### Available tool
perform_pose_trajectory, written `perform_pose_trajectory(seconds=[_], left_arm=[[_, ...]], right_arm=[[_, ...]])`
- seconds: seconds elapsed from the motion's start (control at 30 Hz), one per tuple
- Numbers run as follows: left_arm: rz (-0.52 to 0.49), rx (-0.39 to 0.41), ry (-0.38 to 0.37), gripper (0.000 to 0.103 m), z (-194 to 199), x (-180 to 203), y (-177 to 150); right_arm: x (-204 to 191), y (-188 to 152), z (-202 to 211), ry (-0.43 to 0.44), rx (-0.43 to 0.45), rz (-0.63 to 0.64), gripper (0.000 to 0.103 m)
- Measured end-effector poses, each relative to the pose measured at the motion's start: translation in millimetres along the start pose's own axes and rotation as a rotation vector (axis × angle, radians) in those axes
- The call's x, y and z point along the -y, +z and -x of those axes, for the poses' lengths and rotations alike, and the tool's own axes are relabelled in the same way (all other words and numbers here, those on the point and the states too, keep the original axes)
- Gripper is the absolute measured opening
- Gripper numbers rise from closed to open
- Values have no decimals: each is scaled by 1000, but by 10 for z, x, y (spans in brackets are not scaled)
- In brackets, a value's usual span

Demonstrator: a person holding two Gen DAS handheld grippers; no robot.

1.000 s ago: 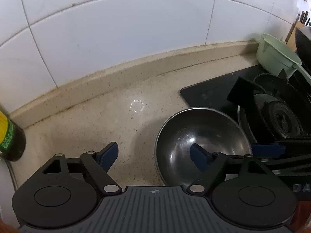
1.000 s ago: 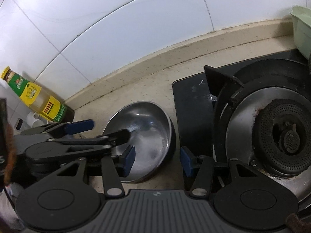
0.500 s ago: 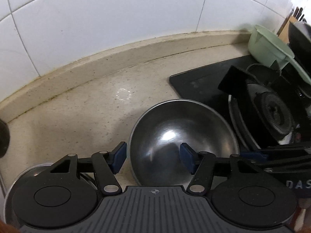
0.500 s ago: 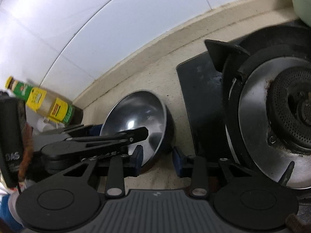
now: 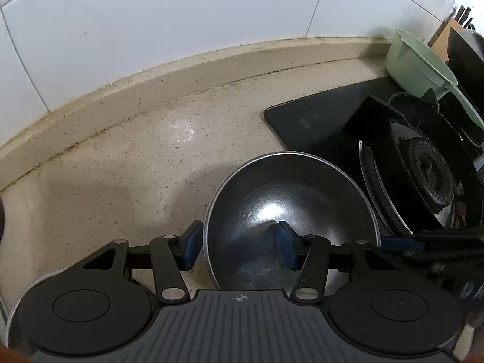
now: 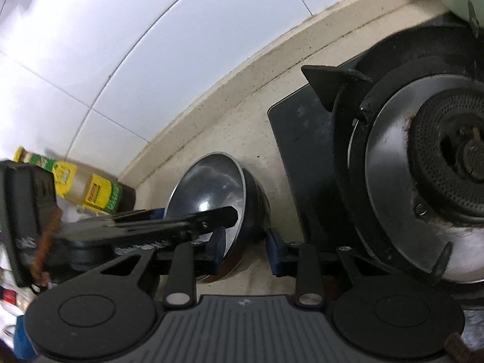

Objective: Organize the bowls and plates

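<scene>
A steel bowl (image 5: 290,199) sits on the speckled counter beside the stove. My left gripper (image 5: 237,248) straddles the bowl's left wall: one blue pad presses the outside of the rim and the other lies inside against the steel. It is shut on that wall. In the right wrist view the bowl (image 6: 208,187) stands tilted, with its mouth turned toward the left. My right gripper (image 6: 245,248) is shut on the bowl's near right rim, one pad inside and one outside. The left gripper's black finger (image 6: 211,216) crosses the bowl's mouth there.
The black gas stove (image 6: 438,157) with its burner and pan support lies just right of the bowl. A pale green plastic basin (image 5: 420,63) stands behind the stove. A yellow-labelled bottle (image 6: 90,190) stands at the left by the tiled wall. Another steel rim (image 5: 18,305) shows under my left gripper.
Both grippers have closed from open onto the bowl's walls. In the right wrist view the bowl has tipped up from lying flat. The left wrist view has swung left, so the bottle is gone.
</scene>
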State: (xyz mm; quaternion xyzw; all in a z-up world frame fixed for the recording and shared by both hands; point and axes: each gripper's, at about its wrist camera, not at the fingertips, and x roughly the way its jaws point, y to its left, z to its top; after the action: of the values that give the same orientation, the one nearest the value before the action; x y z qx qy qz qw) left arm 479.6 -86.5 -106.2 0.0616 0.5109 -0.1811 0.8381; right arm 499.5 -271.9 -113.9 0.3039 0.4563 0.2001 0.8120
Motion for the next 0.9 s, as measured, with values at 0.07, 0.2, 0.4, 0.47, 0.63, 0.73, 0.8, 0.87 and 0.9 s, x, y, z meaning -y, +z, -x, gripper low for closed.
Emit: perform_pose_trajectory(seconds=[0.07, 0.2, 0.4, 0.47, 0.63, 0.73, 0.8, 0.87, 0.9], left_arm=[[7, 0, -9, 57, -1, -7, 8], [2, 0, 3, 60, 23, 14, -11], [24, 30, -23, 61, 113, -6, 20], [20, 48, -25, 63, 175, 16, 41], [31, 82, -44, 63, 299, 17, 93], [34, 107, -44, 64, 394, 20, 117], [39, 122, -44, 65, 453, 14, 125], [48, 137, -43, 65, 512, 9, 128], [51, 145, -41, 65, 548, 2, 123]], right_arm=[[-51, -33, -30, -37, 9, 38, 27], [-82, -84, -84, -21, 11, 31, 28], [-26, -43, -63, 12, 18, -40, 28], [-40, -32, -39, 16, 26, -39, 28], [-114, 28, 82, 16, 69, -13, 28], [-172, 92, 158, 18, 97, 8, 28], [-229, 130, 218, 18, 115, 31, 28], [-292, 164, 260, 22, 129, 47, 28], [-322, 181, 281, 26, 137, 54, 28]])
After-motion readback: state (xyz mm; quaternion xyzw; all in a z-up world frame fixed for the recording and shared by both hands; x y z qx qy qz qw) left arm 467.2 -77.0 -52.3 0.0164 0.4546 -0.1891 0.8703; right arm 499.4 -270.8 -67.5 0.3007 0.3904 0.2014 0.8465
